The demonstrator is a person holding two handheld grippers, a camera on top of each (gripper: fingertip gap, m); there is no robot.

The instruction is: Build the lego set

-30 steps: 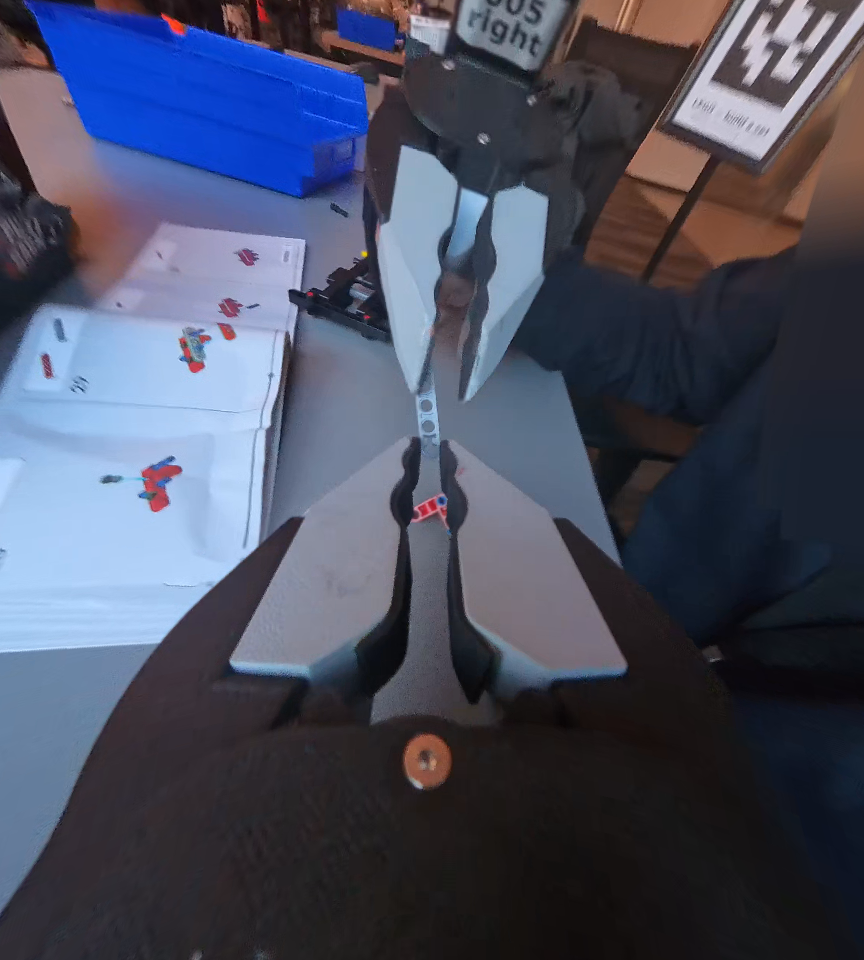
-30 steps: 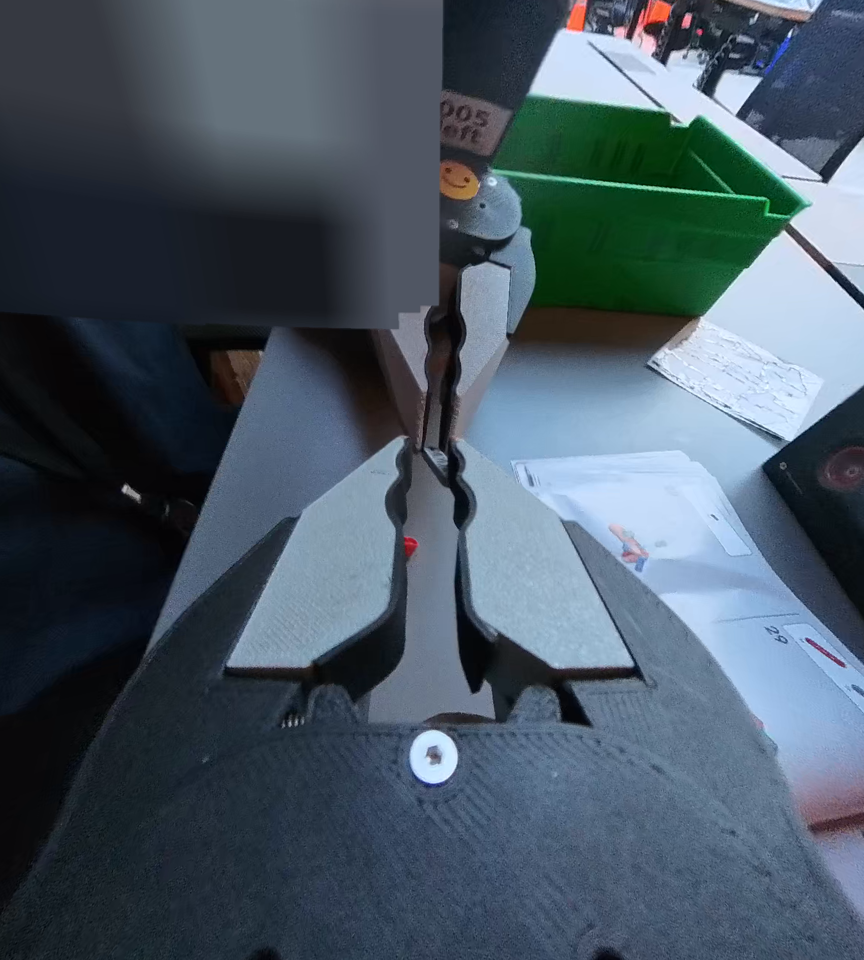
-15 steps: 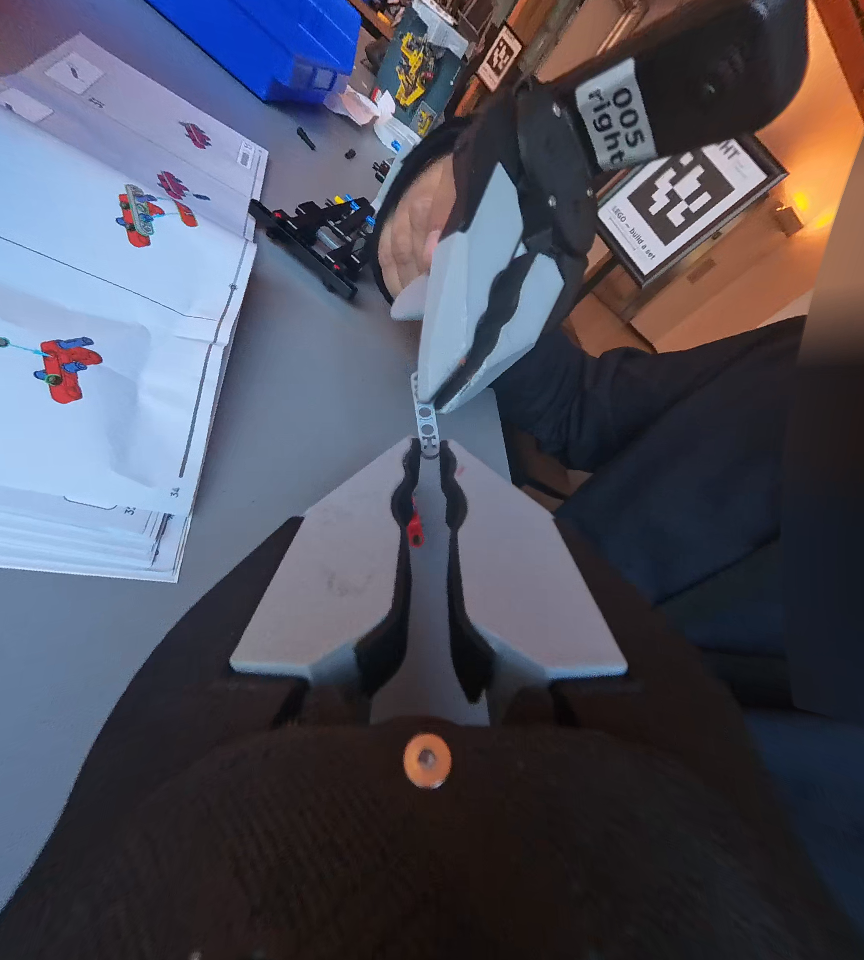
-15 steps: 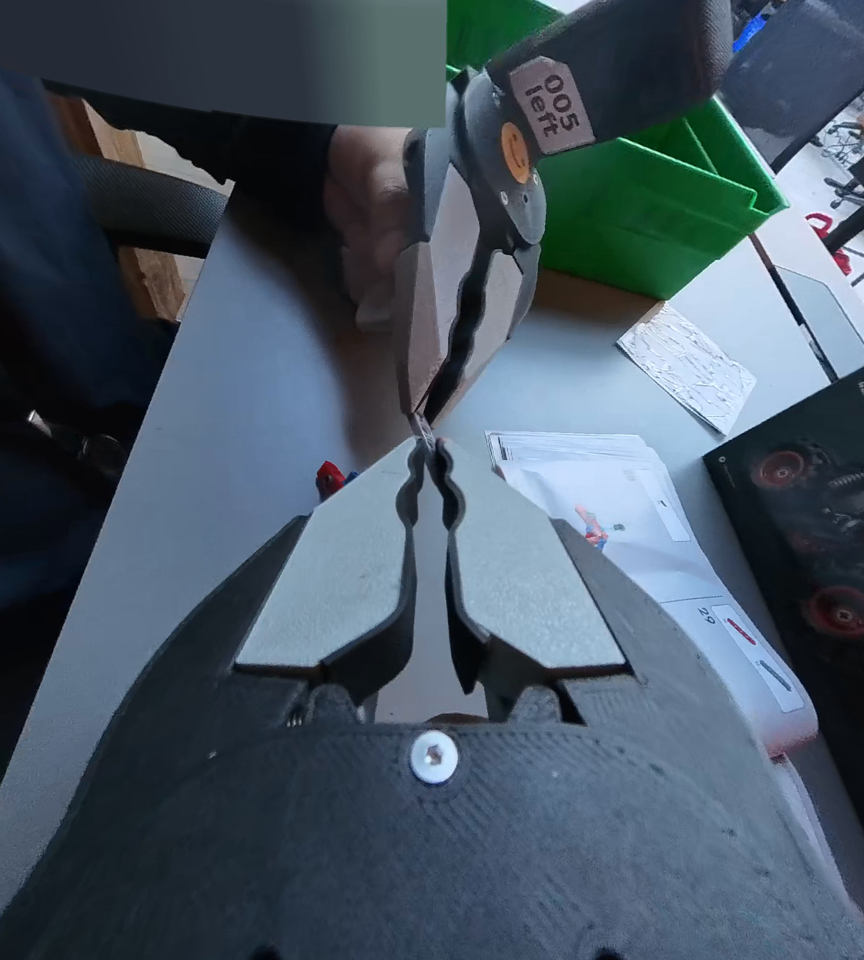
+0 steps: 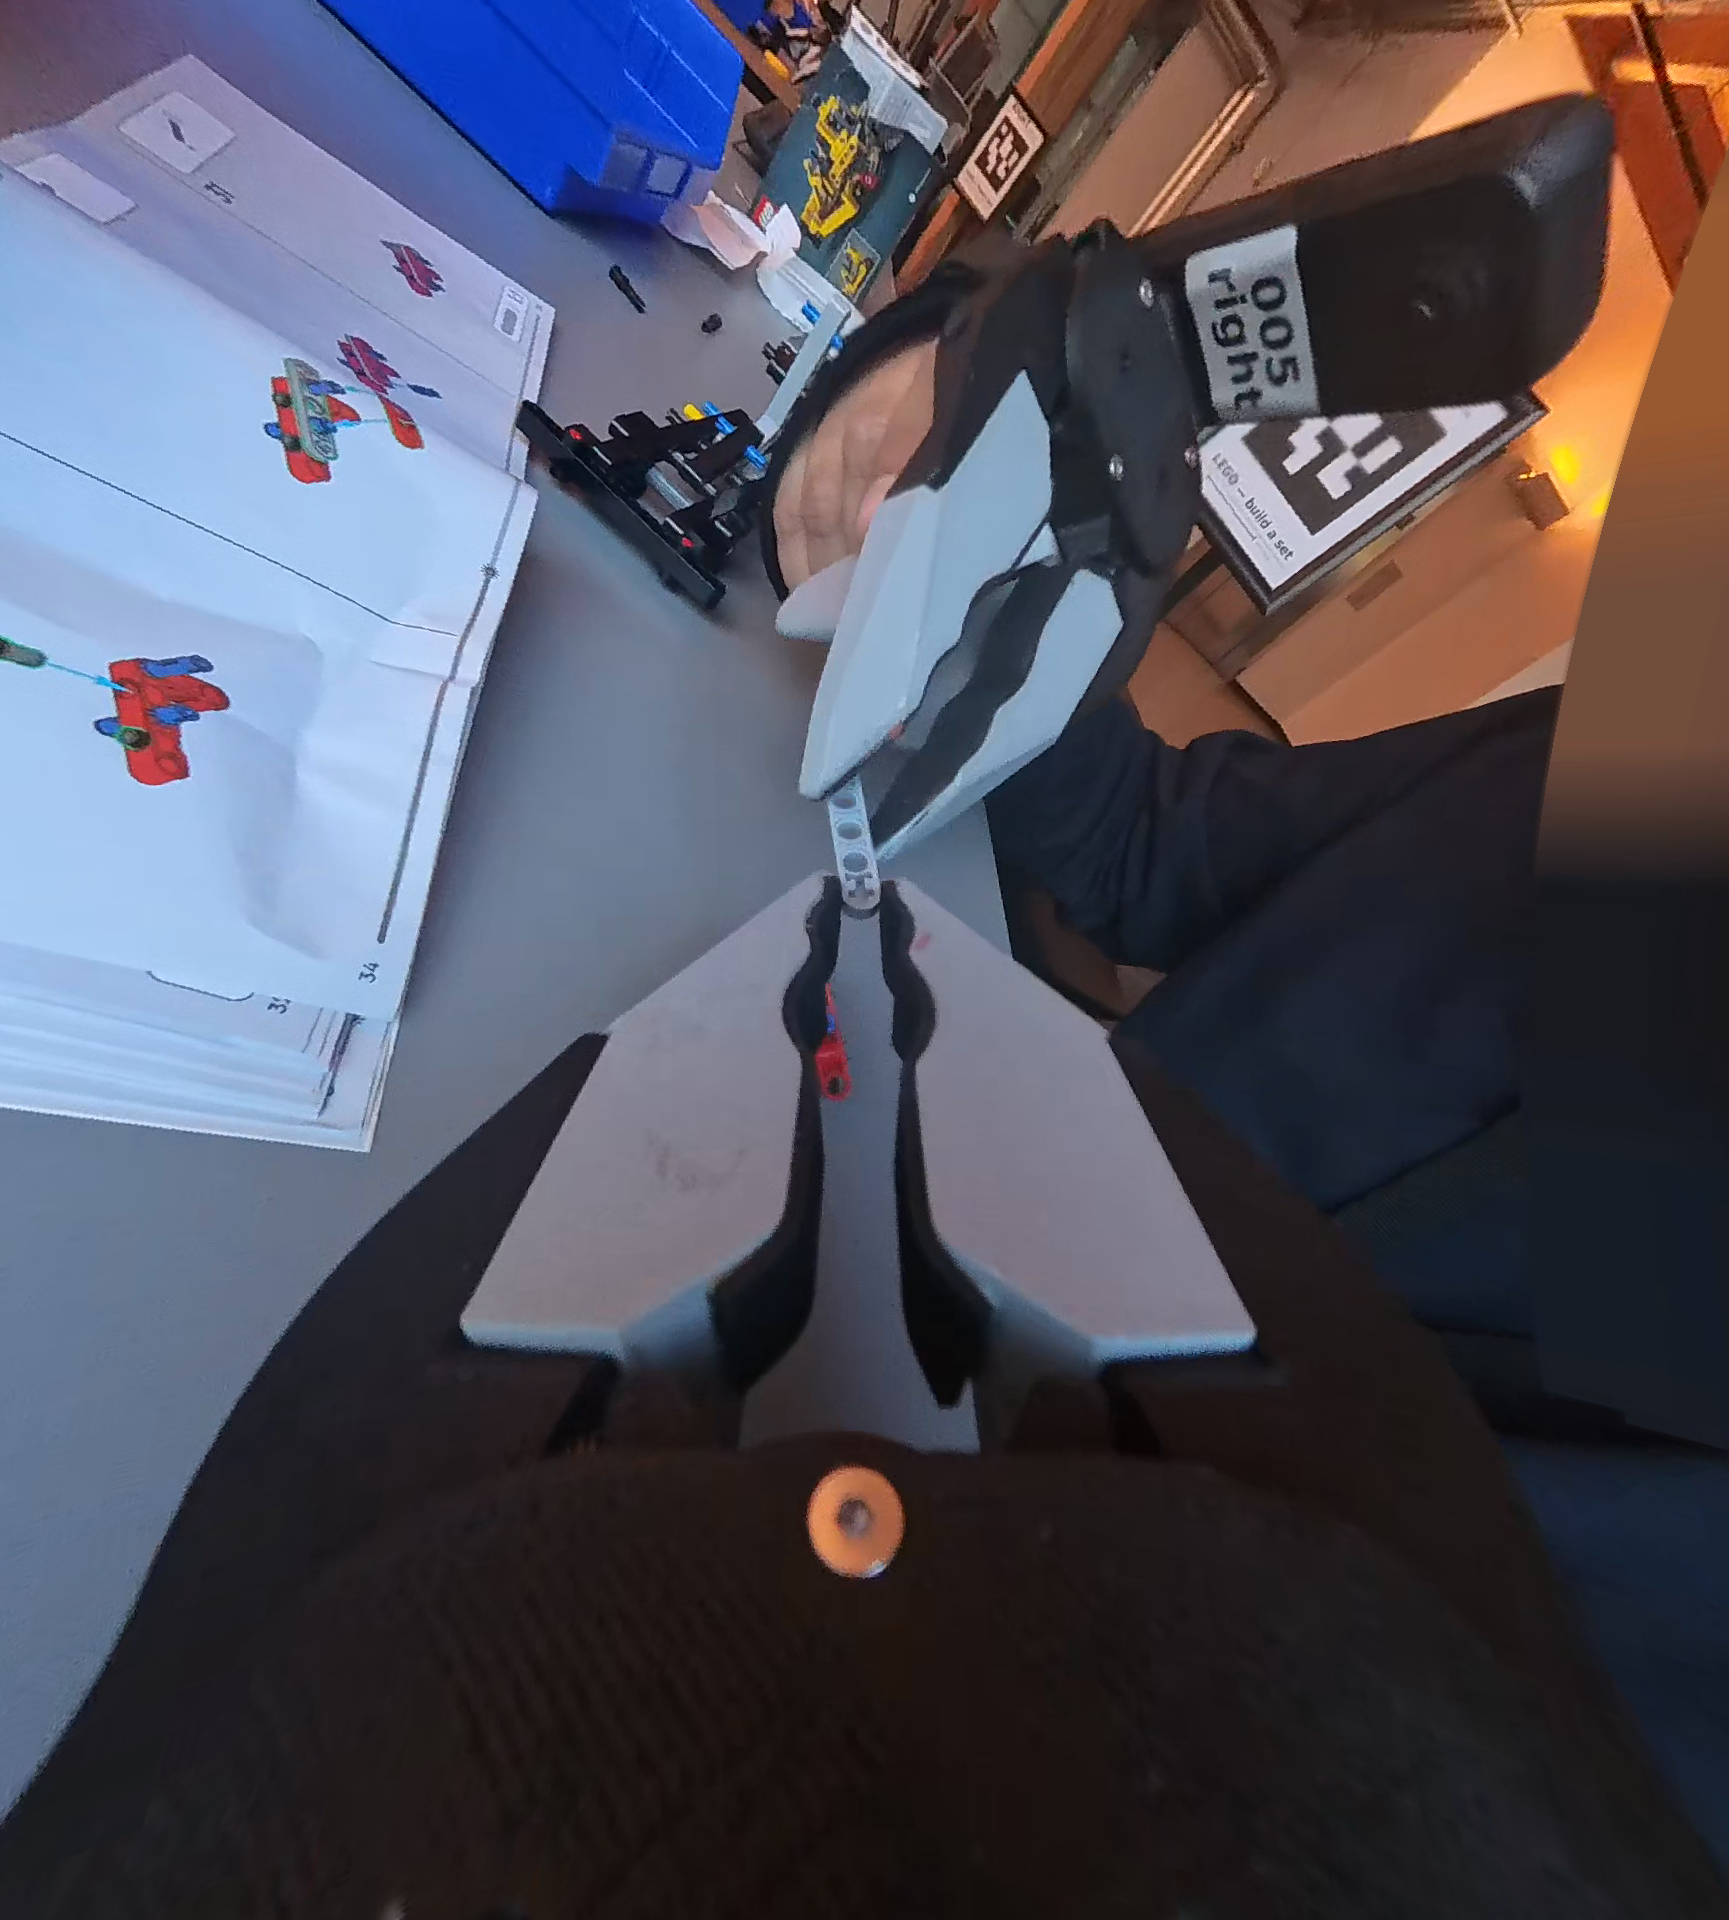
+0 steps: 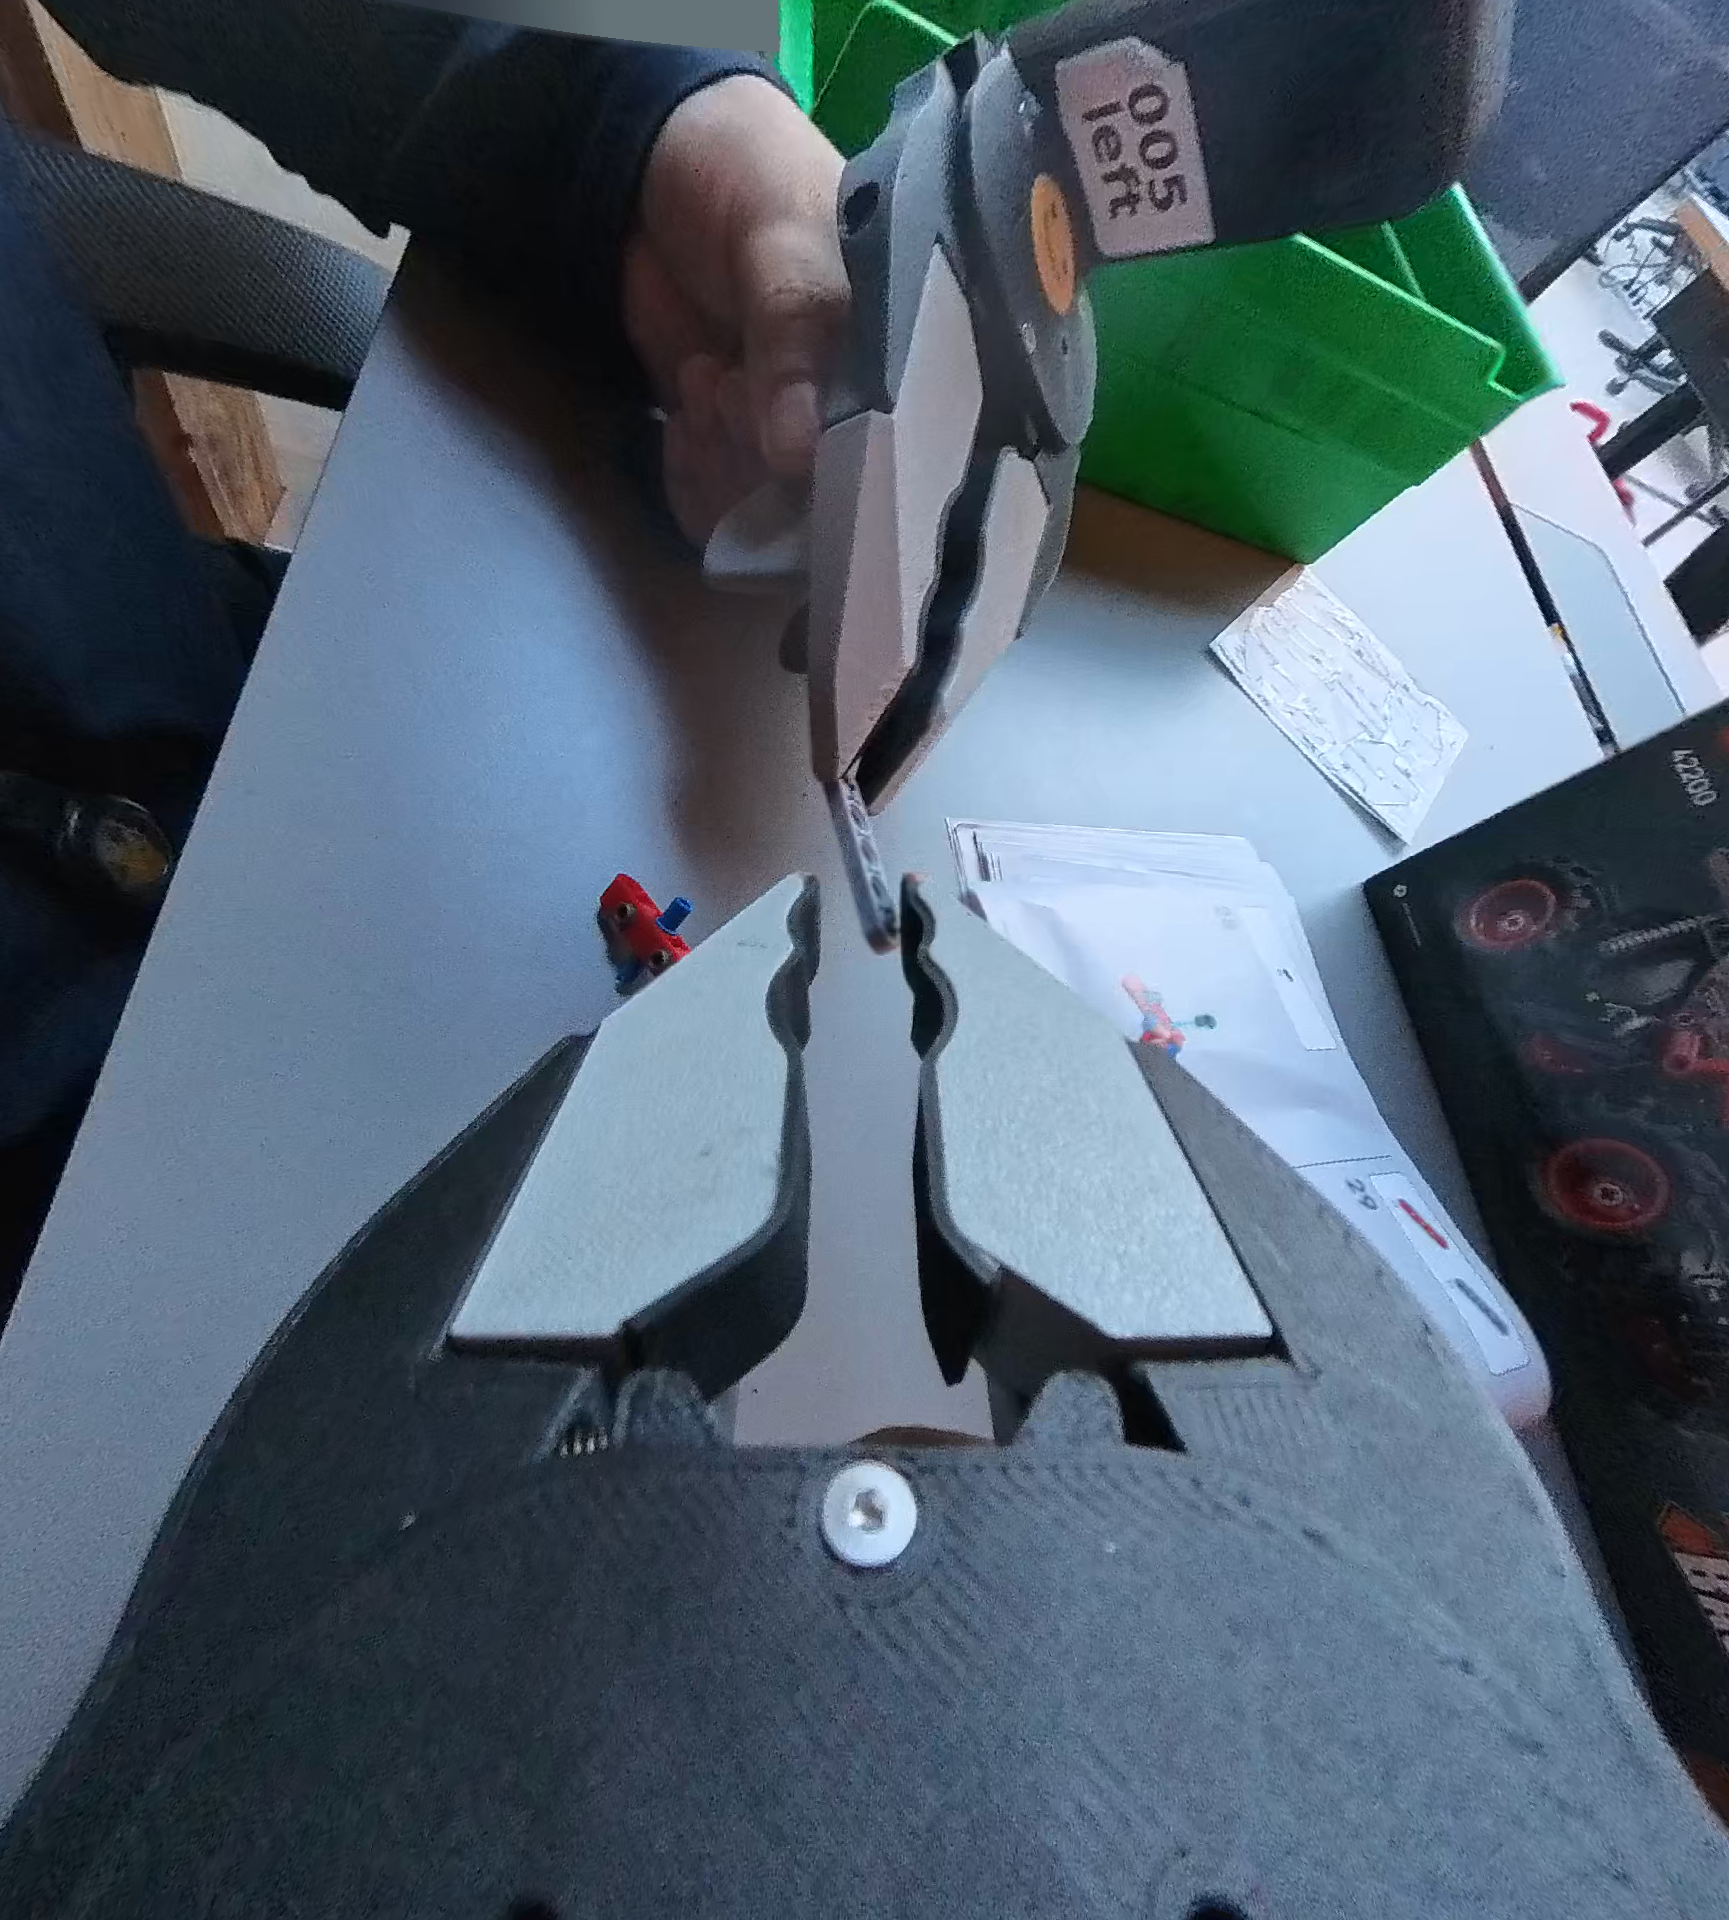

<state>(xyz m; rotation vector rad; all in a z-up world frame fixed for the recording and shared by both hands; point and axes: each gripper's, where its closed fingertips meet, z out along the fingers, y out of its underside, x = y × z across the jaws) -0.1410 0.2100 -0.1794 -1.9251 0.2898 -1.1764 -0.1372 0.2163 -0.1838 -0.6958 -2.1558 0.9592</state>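
A thin grey lego beam (image 5: pixel 852 837) with holes is held above the grey table. My left gripper (image 5: pixel 855 900) is shut on its near end. In the right wrist view the beam (image 6: pixel 866 875) hangs from the left gripper (image 6: pixel 852 777), and its free end sits in the gap of my right gripper (image 6: pixel 862 896), whose jaws are open and stand apart from it. In the left wrist view the right gripper (image 5: pixel 855 816) is just beyond the beam. A small red piece with blue pins (image 6: pixel 644 931) lies on the table below.
An open instruction booklet (image 5: pixel 174 582) lies on the table. A black partial assembly (image 5: pixel 652 478) and a blue bin (image 5: pixel 569 94) are behind it. A green bin (image 6: pixel 1286 364), a sticker sheet (image 6: pixel 1338 707) and the black set box (image 6: pixel 1618 1143) are on the other side. The table edge and a person's lap are close. Both grippers' tips are close together, under 4 cm apart.
My right gripper has opened and let go of the beam, which it pinched half a second ago. The left gripper still holds it. Both grippers have tilted further.
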